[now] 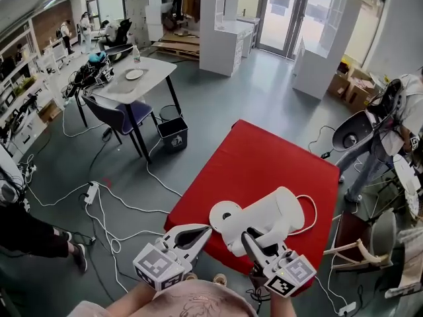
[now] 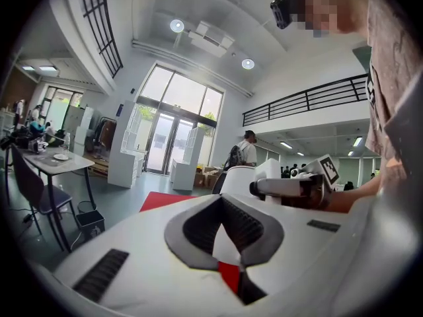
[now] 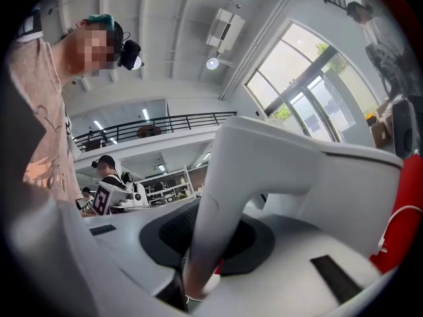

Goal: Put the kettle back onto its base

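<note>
**Right tool** (image 1: 256, 242): the jaws pinch the kettle's handle (image 3: 221, 197). Ribbed dark pads bear on a smooth, slim white bar. Risk: the glossy handle may pivot in so narrow a grip, since the body hangs off to one side.

**Left tool** (image 1: 201, 235): the jaws stand narrowly apart with nothing pinched. It sits just beside the base and could nudge it.

**Kettle** (image 1: 271, 218): held clear of the counter and tipped nearly onto its side. It is just right of the base and overlaps it in the head view. The body is a smooth white cylinder, probably hard plastic. Risk: lowered at this tilt, its bottom rim would meet the base off-centre and skid it. Level the kettle first.

**Base** (image 1: 226, 214): a flat white disc with a small central connector, lying near the counter's front edge. It looks light, so a sideways push could send it over that edge.

**Cord** (image 1: 310, 218): a thin white loop beyond the kettle. It may snag the body or drag the base.

**Counter** (image 1: 264, 157): flat, covered in matte red cloth. The cloth may bunch under a sliding base.
</note>
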Tool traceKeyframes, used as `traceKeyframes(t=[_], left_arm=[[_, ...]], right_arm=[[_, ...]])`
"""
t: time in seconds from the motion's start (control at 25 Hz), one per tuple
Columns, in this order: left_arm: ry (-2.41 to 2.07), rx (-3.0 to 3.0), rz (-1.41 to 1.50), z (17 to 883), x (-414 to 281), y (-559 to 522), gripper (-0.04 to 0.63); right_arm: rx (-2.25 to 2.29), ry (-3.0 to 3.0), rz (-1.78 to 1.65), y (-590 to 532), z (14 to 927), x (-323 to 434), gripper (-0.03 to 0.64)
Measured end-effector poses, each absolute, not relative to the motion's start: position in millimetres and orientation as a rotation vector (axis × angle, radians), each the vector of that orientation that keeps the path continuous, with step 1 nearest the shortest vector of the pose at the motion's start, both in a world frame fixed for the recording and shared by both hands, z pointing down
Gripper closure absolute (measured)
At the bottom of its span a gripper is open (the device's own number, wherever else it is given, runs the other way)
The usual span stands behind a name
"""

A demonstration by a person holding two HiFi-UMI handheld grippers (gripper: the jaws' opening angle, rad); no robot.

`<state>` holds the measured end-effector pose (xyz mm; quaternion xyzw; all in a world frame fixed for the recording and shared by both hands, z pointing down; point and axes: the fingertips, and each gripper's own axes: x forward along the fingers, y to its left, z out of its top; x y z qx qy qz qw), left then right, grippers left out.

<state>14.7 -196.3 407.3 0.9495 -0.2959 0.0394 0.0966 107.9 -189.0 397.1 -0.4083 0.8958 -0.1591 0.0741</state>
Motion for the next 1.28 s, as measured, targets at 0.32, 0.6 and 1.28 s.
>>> traceKeyframes(t=[0.32,0.6,1.28], left_arm=[[-0.969,2.771,0.117,410.9,-0.6,-206.9,0.604],[-1.012,2.742,0.114,418.4,-5.2,-211.4,0.604],[-1.101,2.692,0.136,423.7,-23.9,-209.4,0.604]], right_arm=[[-1.131,2.761,-0.44,-242.0,393.6,95.9,0.508],[-1.104,2.798,-0.46,-263.1,412.5,87.0,0.508],[-1.09,2.927,-0.435,-276.6,474.7,57.4,0.506]])
